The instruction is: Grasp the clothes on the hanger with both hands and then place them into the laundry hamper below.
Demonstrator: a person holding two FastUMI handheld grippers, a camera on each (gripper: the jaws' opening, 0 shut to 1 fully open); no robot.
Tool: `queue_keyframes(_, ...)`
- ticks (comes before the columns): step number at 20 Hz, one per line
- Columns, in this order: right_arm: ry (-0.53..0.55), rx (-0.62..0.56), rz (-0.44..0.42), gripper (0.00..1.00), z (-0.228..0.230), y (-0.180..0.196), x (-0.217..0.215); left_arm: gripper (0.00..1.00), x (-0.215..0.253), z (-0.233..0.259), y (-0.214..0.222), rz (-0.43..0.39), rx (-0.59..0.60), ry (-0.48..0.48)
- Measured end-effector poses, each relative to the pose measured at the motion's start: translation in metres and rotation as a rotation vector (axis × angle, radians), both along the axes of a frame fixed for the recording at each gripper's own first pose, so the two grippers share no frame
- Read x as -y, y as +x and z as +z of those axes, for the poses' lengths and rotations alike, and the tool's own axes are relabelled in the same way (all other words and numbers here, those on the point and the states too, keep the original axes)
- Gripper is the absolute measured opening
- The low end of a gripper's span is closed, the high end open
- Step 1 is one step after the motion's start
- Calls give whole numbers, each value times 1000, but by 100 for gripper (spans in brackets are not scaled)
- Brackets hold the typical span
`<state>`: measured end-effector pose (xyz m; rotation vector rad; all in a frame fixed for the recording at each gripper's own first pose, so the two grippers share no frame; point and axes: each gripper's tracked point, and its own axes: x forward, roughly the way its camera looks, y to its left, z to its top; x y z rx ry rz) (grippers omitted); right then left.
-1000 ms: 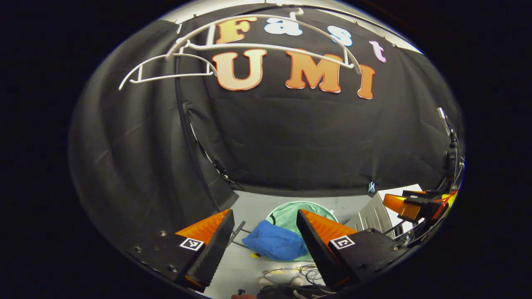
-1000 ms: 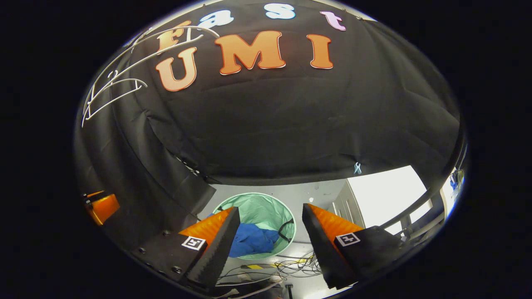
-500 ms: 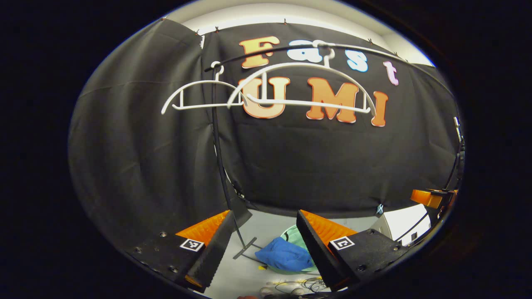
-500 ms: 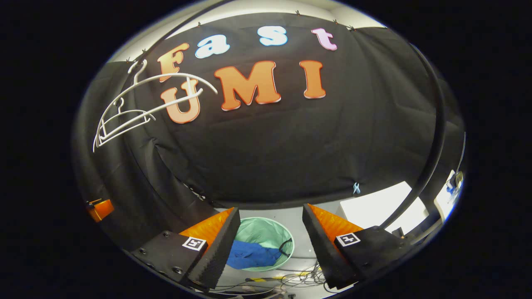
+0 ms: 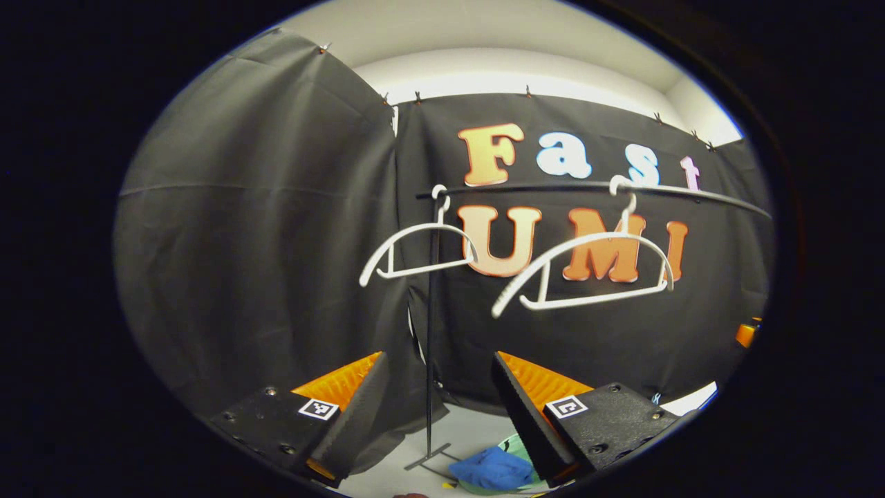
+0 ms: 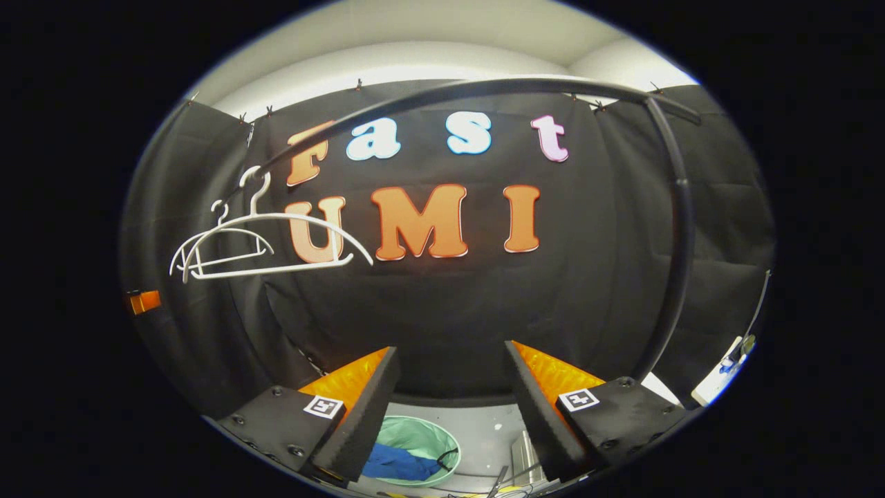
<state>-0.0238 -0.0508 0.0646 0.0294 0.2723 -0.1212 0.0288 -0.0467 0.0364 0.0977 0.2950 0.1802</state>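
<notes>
Both cameras have tipped upward since a second ago: the hampers and the blue clothes have slid down to the bottom edge, and the hangers have dropped from the top toward mid-frame.

Left gripper view: the left hand-held gripper (image 5: 437, 408) sits at 6 o'clock, jaws spread wide, nothing between them. Peeking through the gap at the very bottom are the blue clothes (image 5: 495, 469), bunched on the rim of the green hamper (image 5: 513, 446), which is mostly hidden behind the right finger. A black rack pole (image 5: 430, 332) runs straight up from the grey floor (image 5: 449, 429) to a rail (image 5: 588, 187) crossing toward 2 o'clock. Two bare white hangers hook on that rail: the far hanger (image 5: 417, 250) just left of centre, the near hanger (image 5: 584, 277) toward 3 o'clock. At the 3 o'clock edge, a sliver of the other gripper (image 5: 745, 334).

Right gripper view: the right hand-held gripper (image 6: 449, 408) also stands wide open and empty at 6 o'clock. Between its fingers, low down, lies the hamper (image 6: 422, 436) on the floor with the clothes (image 6: 397, 462) resting inside at its lower left. The rail (image 6: 484, 88) arcs overhead from 10 to 2 o'clock, then bends down the right side. Both hangers (image 6: 269, 242) overlap at 9 o'clock.
</notes>
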Motion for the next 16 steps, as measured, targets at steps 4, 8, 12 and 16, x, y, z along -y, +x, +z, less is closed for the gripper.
queue_keyframes(4, 21, 51, -17, 89, 29, -3, 12, 94, -22, 36, 6, 38, 73, 23)
queue_keyframes(8, 18, 111, -31, 89, 65, -7, 25, 93, -38, 51, 4, 73, 107, 35)
queue_keyframes(12, 30, 153, -51, 89, 102, -15, 40, 95, -48, 61, 4, 90, 117, 9)
queue_keyframes(16, -5, 181, -88, 89, 125, -26, 60, 94, -62, 92, 0, 118, 176, 24)
